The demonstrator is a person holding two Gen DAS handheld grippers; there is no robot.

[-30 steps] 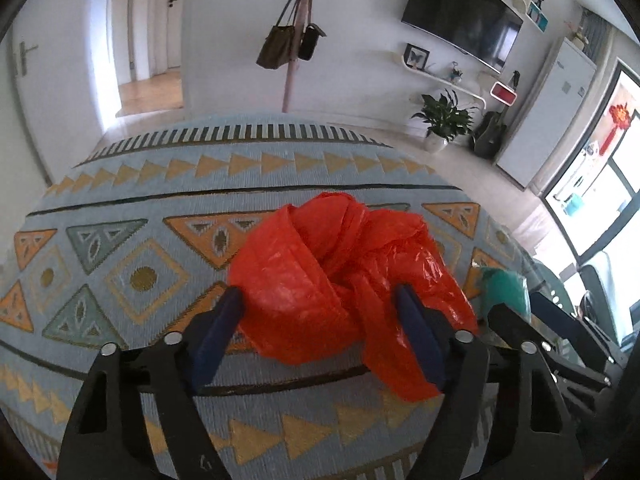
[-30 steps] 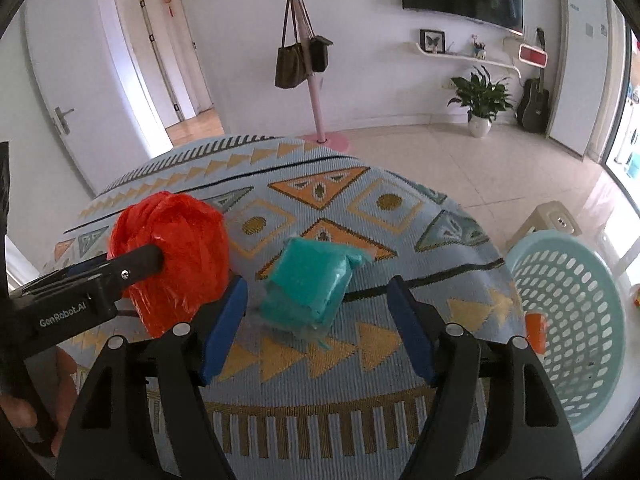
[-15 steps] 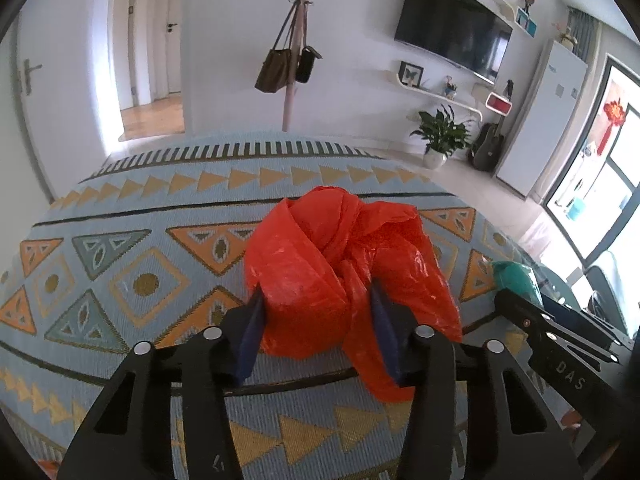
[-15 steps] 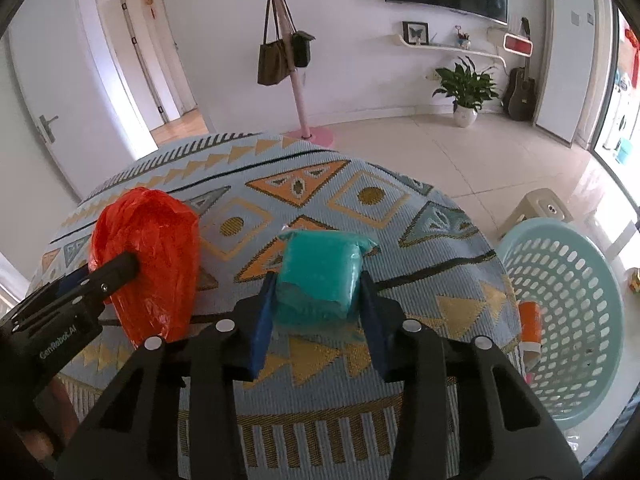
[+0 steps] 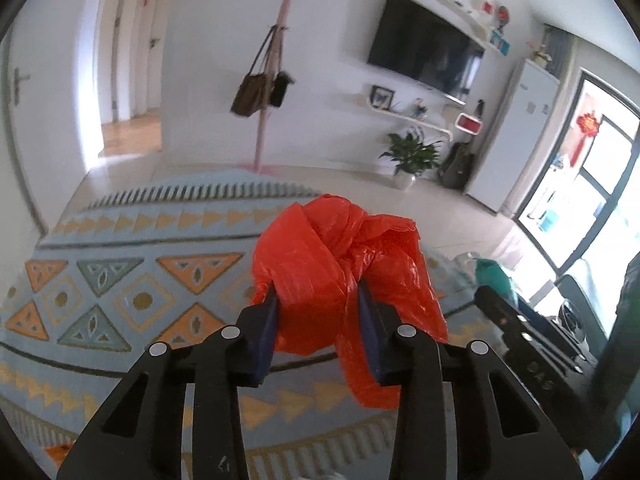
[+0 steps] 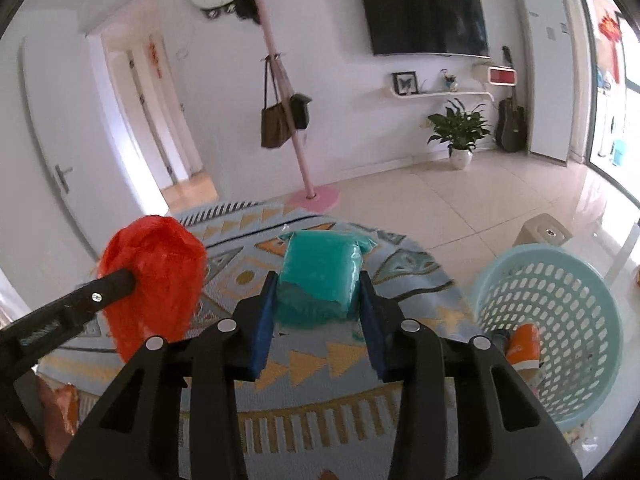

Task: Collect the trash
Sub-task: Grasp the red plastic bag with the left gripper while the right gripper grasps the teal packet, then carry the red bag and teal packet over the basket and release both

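The left gripper [image 5: 316, 304] has its jaws pulled in tight on a crumpled red plastic bag [image 5: 340, 268]. The blue pads [image 5: 266, 332] press into both sides of the bag, and a loose tail of red plastic hangs down below the jaws. The bag is up in the air above the rug [image 5: 120, 280].

The right gripper [image 6: 318, 300] has its jaws squeezed on a teal packet [image 6: 320, 276]. The packet sits between the two blue pads [image 6: 262, 324] and sticks out past their tips. It is also held up above the rug. In the right wrist view the red bag shows to the left of the teal packet, with the black finger of the left gripper across it.

The rug is light blue with orange and grey triangles and diamonds and a striped edge. It lies on a pale tiled floor [image 6: 480, 200].

A light green basket [image 6: 580, 320] with many holes stands on the floor to the right of the rug. Something orange [image 6: 524, 344] lies inside it. A small beige stool [image 6: 544, 232] is just behind the basket.

Behind the rug stands a pink pole [image 6: 288, 120] with a round pink foot. A brown bag [image 6: 274, 124] and a dark bag hang on it. To the right of the pole a black TV [image 6: 424, 16] is on the wall, with a white shelf under it. A green plant [image 6: 460, 128] in a white pot stands on the floor under the shelf, and a dark guitar [image 6: 510, 120] leans near it. To the left of the pole there is an open doorway [image 6: 160, 128].
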